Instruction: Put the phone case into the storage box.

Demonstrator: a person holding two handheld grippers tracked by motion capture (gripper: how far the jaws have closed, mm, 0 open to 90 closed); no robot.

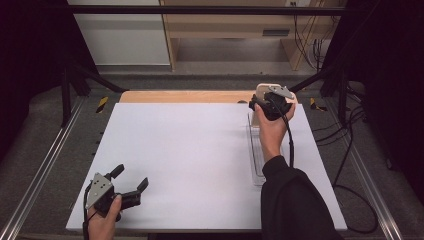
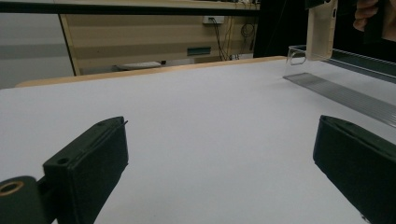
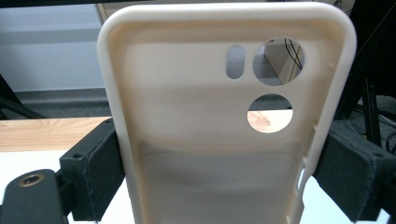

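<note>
We have a cream phone case [image 3: 224, 135] clamped by its two long edges between the jaws of the right gripper [image 3: 219, 182], held upright with its hollow inside toward that gripper's camera and the lens cut-outs near its top. Gripping across the narrow width leaves the whole length free, which we judge suits lowering it end-first or laying it flat. In the high view the right gripper [image 1: 270, 105] sits above the far right part of the white table [image 1: 190, 150], over the far end of a clear plastic tray [image 1: 257, 150] that runs along the table's right side; the case hangs clear of the surface there, so we read this as a carry to or from that tray, though which we cannot tell. From the left gripper view the case [image 2: 321, 30] shows as a pale slab above the tray's far wall. The left gripper [image 1: 131, 181] waits low at the near left corner, jaws spread wide on nothing, well apart from the work.
</note>
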